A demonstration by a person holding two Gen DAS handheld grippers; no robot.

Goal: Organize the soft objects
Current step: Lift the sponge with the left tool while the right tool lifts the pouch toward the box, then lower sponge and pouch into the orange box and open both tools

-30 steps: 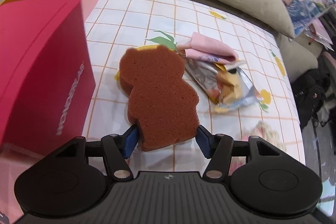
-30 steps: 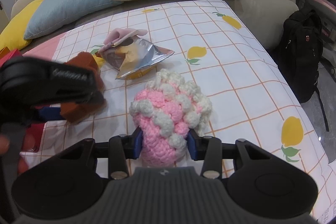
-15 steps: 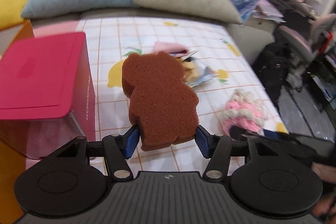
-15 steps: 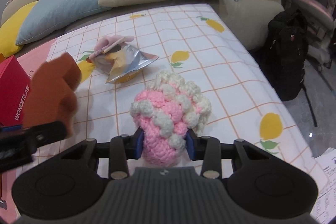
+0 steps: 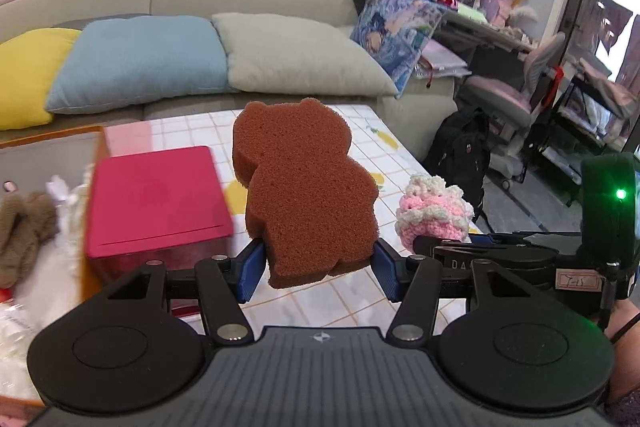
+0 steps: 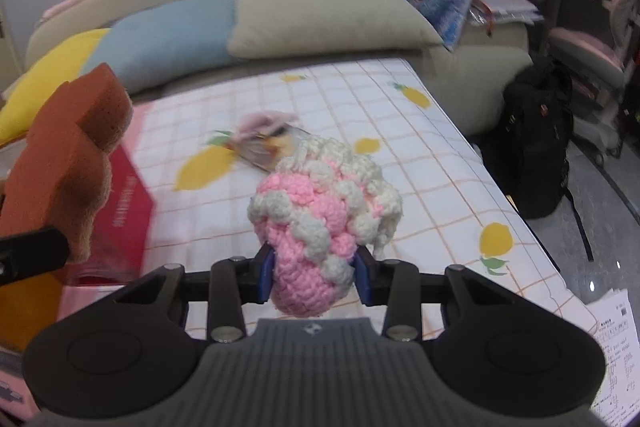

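Now both grippers have lifted clear of the table: the left gripper clamps the brown sponge at frame centre, up against the sofa instead of low over the cloth, and the right gripper pinches the pink crochet. At the left edge a box of plush has appeared, likely the drop-off.

The sponge sits in the left gripper, the box to its left, the right gripper and its crochet toy right; a wrapper, seemingly, lies ahead.
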